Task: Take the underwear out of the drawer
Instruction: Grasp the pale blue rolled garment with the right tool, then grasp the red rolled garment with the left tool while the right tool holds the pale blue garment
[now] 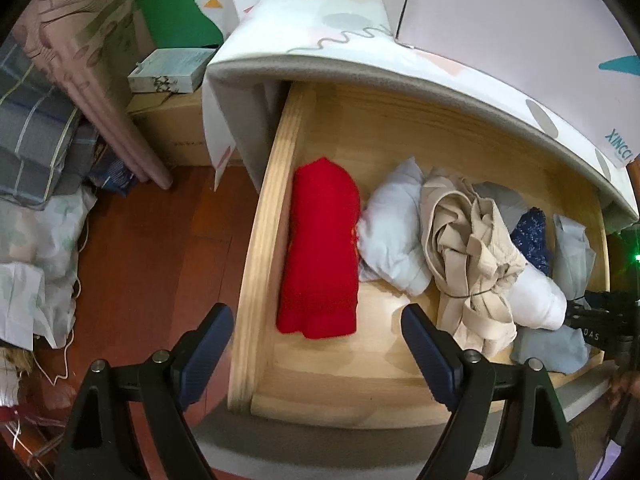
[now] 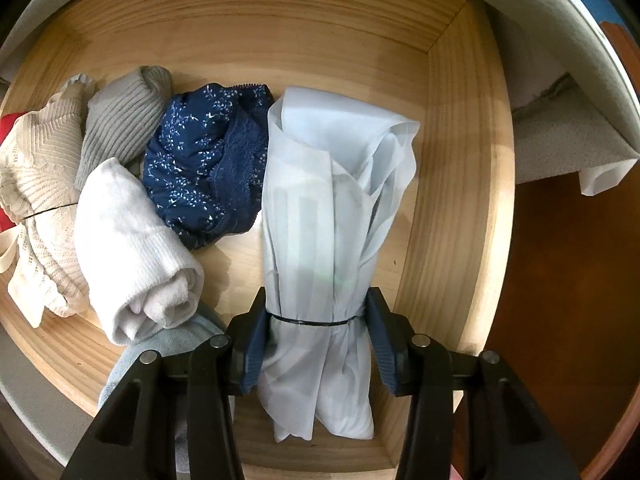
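Looking straight down into the open wooden drawer, the right gripper has its blue pads on either side of a pale blue sheer bundle, squeezed in right at the thin black band tied around its lower part. That's a firm pinch, jaws clenched on the fabric and the bundle bunching between them. The bundle lies lengthwise along the drawer's right wall, resting on the drawer floor.

Just left of that bundle in the same drawer sits the navy floral underwear, crumpled and lacy at one edge, touching the bundle's side. Further left of it, a rolled white sock and a grey ribbed piece behind it. A cream knit garment lies at the far left of this view, with a sliver of red at the frame edge.

Over on the other camera, the left gripper hangs above the drawer's front left corner, jaws spread wide, nothing between them. Below it, hard against the drawer's left wall, lies a red folded cloth. Right of that, a white bundle, then the cream tangle of straps. A patterned mat covers the cabinet top above the drawer.
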A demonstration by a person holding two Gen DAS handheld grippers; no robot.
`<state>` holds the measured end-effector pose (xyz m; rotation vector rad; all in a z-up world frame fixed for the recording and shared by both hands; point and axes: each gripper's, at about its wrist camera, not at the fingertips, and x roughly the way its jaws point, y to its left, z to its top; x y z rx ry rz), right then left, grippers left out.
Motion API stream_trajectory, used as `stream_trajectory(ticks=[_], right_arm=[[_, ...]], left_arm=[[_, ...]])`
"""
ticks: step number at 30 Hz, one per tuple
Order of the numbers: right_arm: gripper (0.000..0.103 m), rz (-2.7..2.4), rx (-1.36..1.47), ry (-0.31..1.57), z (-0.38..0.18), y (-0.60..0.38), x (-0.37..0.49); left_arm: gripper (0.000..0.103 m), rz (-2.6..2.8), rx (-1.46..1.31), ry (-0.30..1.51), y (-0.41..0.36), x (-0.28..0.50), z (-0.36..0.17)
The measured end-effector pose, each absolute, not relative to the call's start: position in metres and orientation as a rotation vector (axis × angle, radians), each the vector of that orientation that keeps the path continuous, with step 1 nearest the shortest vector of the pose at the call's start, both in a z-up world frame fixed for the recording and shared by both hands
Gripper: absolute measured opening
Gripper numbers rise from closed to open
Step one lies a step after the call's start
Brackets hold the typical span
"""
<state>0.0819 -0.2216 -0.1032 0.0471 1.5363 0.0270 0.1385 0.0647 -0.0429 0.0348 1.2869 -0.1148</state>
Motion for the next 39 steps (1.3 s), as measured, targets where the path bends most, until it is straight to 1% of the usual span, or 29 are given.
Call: stream_trajectory(ticks=[6,18,19,20,23,25,30,39], right_arm=[[0.044,0.029,0.046,1.536,-0.103,-0.223,0.080],[0.044,0.029,0.046,1.536,-0.108,-0.219,0.084],[0.044,0.029,0.047,1.536,-0.108,-0.219,0.084],[0.044,0.029,0.048,1.536,-0.108,-0.219,0.084],[0.045,0.032,0.045,1.538,-0.111,-0.216,0.086],[0.045,0.032,0.046,1.538,-0.111,-0.215,0.086],[0.046,0.033,0.044,1.538,-0.111,-0.213,0.087],[0.046,0.034,0.045,1.538,-0.111,-0.211,0.087]], left_arm=[[0.088,-0.119,-0.002,1.337,0.067,0.157,-0.047],[0.087,-0.070,0.111,1.327,0.044,0.177,-0.057],[0.084,-0.063,0.118,1.325,0.043,0.176,-0.057],[0.078,-0.050,0.128,1.319,0.043,0.175,-0.056],[0.074,-0.050,0.125,1.315,0.047,0.173,-0.054],[0.070,-0.061,0.107,1.317,0.051,0.171,-0.048],[0.070,-0.119,0.048,1.332,0.049,0.167,-0.037],[0.069,-0.074,0.016,1.425,0.041,0.178,-0.070]])
